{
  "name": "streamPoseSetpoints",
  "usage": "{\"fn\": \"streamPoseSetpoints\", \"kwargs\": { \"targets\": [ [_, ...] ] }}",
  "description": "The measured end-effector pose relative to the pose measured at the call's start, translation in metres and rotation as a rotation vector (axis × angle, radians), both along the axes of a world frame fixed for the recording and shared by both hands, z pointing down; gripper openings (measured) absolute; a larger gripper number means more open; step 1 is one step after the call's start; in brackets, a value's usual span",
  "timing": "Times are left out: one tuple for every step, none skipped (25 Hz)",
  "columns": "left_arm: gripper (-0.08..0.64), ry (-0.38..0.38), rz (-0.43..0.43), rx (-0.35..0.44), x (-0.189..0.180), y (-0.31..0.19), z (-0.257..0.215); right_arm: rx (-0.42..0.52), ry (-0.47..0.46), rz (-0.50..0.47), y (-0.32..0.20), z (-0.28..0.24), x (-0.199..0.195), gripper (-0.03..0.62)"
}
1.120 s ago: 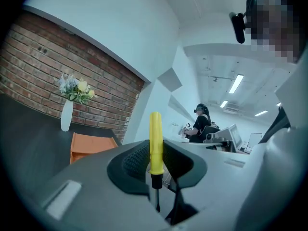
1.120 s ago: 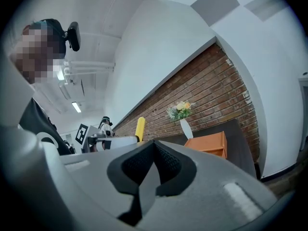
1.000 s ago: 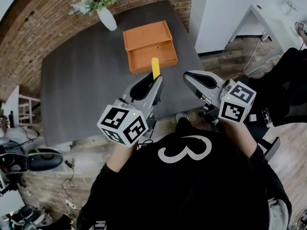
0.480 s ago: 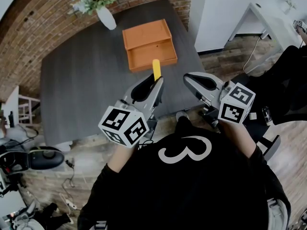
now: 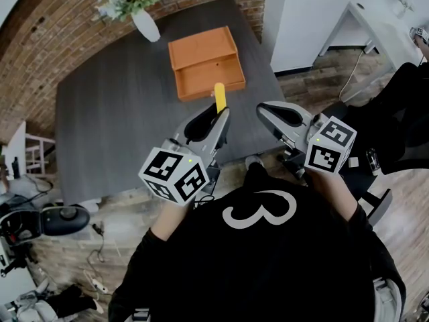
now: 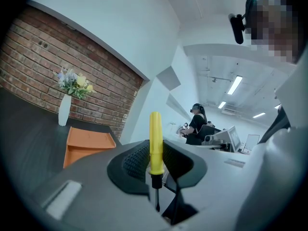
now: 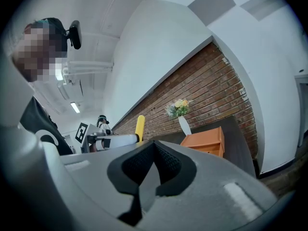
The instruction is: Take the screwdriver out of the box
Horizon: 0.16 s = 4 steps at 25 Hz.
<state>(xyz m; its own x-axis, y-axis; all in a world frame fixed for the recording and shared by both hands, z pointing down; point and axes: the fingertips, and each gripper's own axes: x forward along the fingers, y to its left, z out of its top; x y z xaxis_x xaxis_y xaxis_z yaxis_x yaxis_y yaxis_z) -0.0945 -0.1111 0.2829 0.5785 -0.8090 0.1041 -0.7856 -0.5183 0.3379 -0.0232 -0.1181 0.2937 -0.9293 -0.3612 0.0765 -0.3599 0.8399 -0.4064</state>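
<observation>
Screwdriver (image 5: 218,96) is out of the box and sitting in the left gripper (image 5: 218,116), held up in the air on the near side of the table.

Going big to small: the dark grey table (image 5: 114,113) fills most of the head view, with a brick wall (image 5: 40,39) running behind it. Toward the far side of the tabletop is the orange box (image 5: 204,62), open, with its two shallow halves lying side by side. A white vase (image 5: 146,25) of yellow and pale flowers stands just beyond the box's left corner, apart from it.

Both grippers are held out level in front of the person's black top, each with its marker cube (image 5: 175,173) at the back. The left one is clamped on the screwdriver. In the left gripper view the black pads squeeze the yellow handle (image 6: 155,143) low down, so the handle sticks straight up past the fingertips and the dark shaft points down into the gripper body. The box is well off to the left in that view, nowhere near the tool.

The right gripper (image 5: 265,109) is beside the left one and a bit apart. Its jaws are closed together with nothing between them, pads meeting at the tip in the right gripper view (image 7: 154,146).
</observation>
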Motion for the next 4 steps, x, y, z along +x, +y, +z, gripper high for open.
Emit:
{"fn": "streamPoseSetpoints", "kwargs": {
  "targets": [
    [0.103, 0.000, 0.001, 0.000, 0.0007, -0.0005, 0.0003, -0.001, 0.000, 0.001, -0.0004, 0.0005, 0.0006, 0.000],
    [0.103, -0.001, 0.002, -0.001, 0.0013, -0.0010, 0.0006, -0.001, 0.000, 0.001, -0.0008, 0.0009, 0.0012, 0.000],
    [0.103, -0.001, 0.003, -0.001, 0.0018, -0.0015, 0.0008, -0.002, 0.000, 0.002, -0.0012, 0.0013, 0.0016, 0.000],
    [0.103, -0.001, 0.003, -0.001, 0.0024, -0.0020, 0.0009, -0.002, 0.000, 0.002, -0.0016, 0.0016, 0.0021, 0.000]
  ]
}}
